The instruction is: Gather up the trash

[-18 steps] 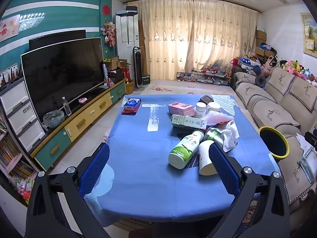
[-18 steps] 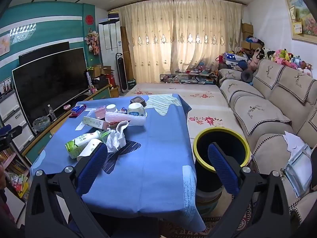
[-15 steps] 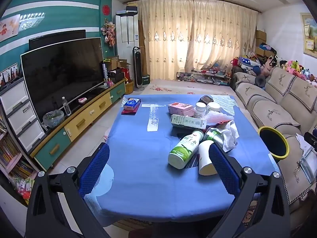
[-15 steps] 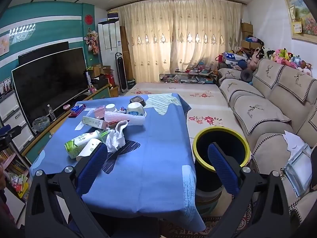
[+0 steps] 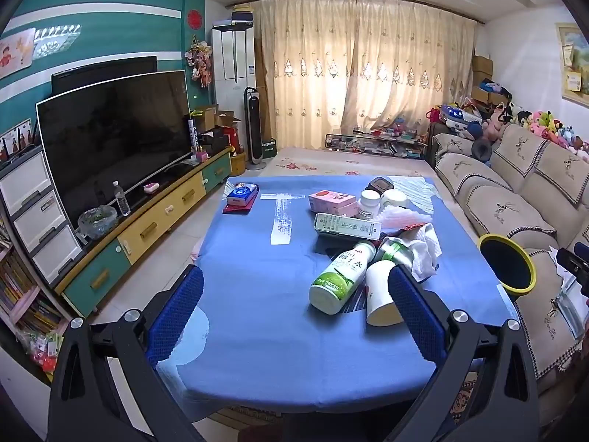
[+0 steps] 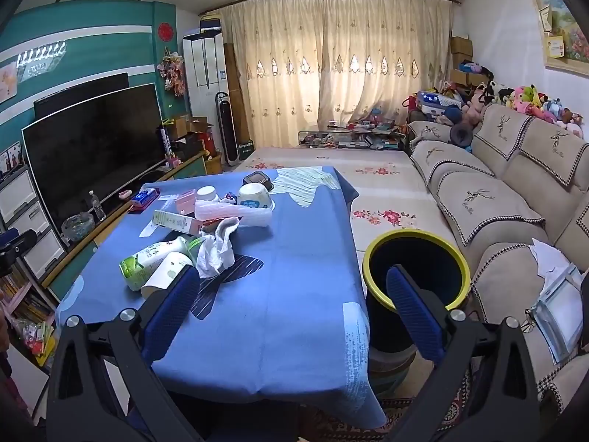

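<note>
Trash lies in a heap on the blue-clothed table (image 5: 257, 294): a green-and-white bottle (image 5: 340, 276) on its side, a white paper cup (image 5: 383, 294) on its side, a crumpled tissue (image 5: 423, 250) and a long carton (image 5: 348, 225). They also show in the right wrist view: bottle (image 6: 151, 259), cup (image 6: 165, 274), tissue (image 6: 217, 246). A black bin with a yellow rim (image 6: 416, 276) stands on the floor at the table's right side. My left gripper (image 5: 294, 309) is open and empty, above the table's near edge. My right gripper (image 6: 292, 309) is open and empty, over the table's right corner beside the bin.
A pink box (image 5: 331, 200), white jars (image 5: 370, 202), a blue packet (image 5: 241, 195) and a bowl (image 6: 256, 197) sit further back on the table. A TV and low cabinet (image 5: 147, 221) stand on the left. A sofa (image 6: 497, 202) runs along the right.
</note>
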Demonstrator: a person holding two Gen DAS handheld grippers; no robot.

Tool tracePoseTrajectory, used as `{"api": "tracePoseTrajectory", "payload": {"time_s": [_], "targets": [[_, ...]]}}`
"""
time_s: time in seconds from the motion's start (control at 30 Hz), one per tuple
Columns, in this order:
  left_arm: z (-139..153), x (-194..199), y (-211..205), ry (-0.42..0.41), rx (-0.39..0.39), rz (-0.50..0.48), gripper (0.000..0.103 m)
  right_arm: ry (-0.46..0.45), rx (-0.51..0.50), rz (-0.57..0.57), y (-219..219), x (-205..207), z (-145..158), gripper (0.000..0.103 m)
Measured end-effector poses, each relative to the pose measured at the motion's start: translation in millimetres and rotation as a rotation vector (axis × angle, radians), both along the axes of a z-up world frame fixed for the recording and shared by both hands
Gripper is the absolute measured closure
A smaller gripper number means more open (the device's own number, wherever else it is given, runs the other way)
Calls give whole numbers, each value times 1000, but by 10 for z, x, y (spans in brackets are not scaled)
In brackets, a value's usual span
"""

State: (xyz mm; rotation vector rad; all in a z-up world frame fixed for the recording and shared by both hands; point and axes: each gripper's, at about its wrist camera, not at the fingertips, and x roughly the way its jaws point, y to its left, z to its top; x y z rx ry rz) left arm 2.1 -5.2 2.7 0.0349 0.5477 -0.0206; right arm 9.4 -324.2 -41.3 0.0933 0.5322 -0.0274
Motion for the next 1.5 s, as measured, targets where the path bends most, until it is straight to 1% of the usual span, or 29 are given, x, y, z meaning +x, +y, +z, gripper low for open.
{"api": "tracePoseTrajectory", "payload": {"time_s": [0.97,1.5], "targets": [[-57,-16,-36,0,7,-10,4,15,7,5,39,37,-94,6],[-22,-5,2,1,10,-15,4,24,13,5,57,92,-142,6]]}}
